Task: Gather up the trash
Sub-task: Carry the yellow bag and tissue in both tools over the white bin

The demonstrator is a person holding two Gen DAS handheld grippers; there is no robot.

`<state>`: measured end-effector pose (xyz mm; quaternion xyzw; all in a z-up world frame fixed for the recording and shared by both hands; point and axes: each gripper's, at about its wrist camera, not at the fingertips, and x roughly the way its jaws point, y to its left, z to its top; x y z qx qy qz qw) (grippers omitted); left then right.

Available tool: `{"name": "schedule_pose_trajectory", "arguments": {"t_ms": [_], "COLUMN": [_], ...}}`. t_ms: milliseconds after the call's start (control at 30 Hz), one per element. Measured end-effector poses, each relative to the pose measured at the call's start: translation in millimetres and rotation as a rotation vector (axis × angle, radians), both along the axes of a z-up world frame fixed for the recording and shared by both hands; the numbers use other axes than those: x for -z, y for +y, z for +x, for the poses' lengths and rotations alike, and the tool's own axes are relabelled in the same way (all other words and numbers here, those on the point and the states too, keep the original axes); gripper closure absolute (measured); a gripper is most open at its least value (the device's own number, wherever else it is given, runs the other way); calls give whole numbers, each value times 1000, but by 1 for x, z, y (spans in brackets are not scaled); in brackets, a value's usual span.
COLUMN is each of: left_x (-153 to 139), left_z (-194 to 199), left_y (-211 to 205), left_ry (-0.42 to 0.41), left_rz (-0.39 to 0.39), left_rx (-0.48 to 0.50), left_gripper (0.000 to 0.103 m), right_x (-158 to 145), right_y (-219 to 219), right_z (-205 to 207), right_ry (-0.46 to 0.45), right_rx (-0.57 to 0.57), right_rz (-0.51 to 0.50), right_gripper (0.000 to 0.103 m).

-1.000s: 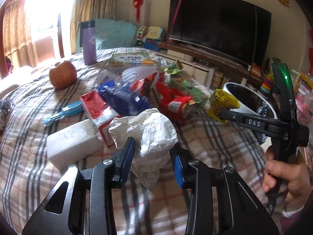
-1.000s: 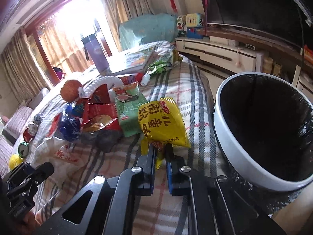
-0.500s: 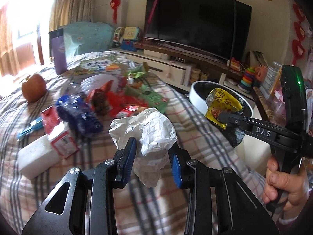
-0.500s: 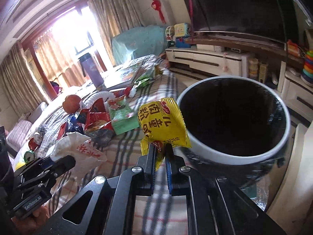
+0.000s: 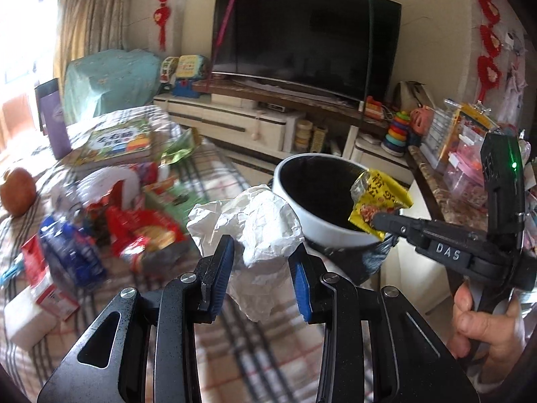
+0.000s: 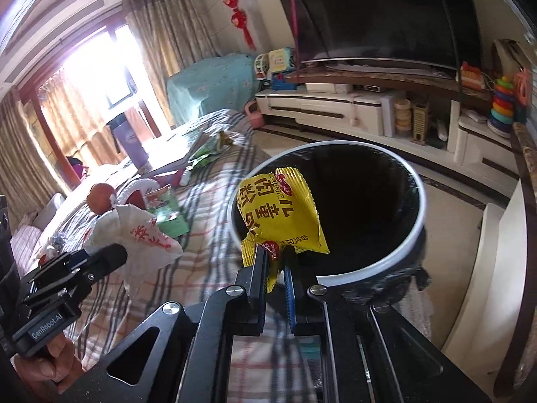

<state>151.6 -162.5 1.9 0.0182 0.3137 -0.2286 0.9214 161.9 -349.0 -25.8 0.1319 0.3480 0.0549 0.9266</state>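
Note:
My left gripper (image 5: 263, 252) is shut on a crumpled white paper bag (image 5: 258, 228), held above the plaid tablecloth just short of the bin. From the right wrist view the same white bag (image 6: 141, 238) shows red print, and the left gripper (image 6: 114, 257) sits at lower left. My right gripper (image 6: 273, 262) is shut on a yellow snack packet (image 6: 282, 211), which hangs over the near rim of the white bin with a black liner (image 6: 416, 231). In the left wrist view, the yellow packet (image 5: 379, 201) and right gripper (image 5: 377, 220) are over the bin (image 5: 322, 231).
Wrappers, a blue bottle (image 5: 70, 255), a red carton (image 5: 37, 268), a white block (image 5: 27, 315), an apple (image 5: 16, 189), a picture book (image 5: 114, 142) and a purple flask (image 5: 53, 121) crowd the table (image 5: 208, 352). A TV stand (image 6: 335, 107) and a marble-topped side unit (image 5: 436, 188) flank the bin.
Both grippers moved with their loads from over the table toward the bin. The yellow packet went from above the cloth to over the bin's mouth; the white bag now overlaps the bin's near rim.

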Motion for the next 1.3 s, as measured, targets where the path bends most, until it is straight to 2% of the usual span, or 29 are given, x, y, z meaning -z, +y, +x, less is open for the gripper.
{"name": "schedule_pose_trajectory", "arguments": {"t_ms": [500, 933, 1300], "left_x": [-7, -7, 1], "left_z": [28, 50, 65], "left_y": [-56, -90, -103], "left_ry": [13, 24, 50], "left_rz": [-6, 15, 28], "left_rx": [87, 122, 127], "left_gripper": [71, 71, 68], "right_x": [7, 6, 7], "right_y": [-47, -64, -70], "right_z": [9, 24, 35], "right_ry": [53, 67, 84], "right_rx": [51, 40, 35], "right_rz": [11, 2, -13], "right_gripper": [94, 94, 91]}}
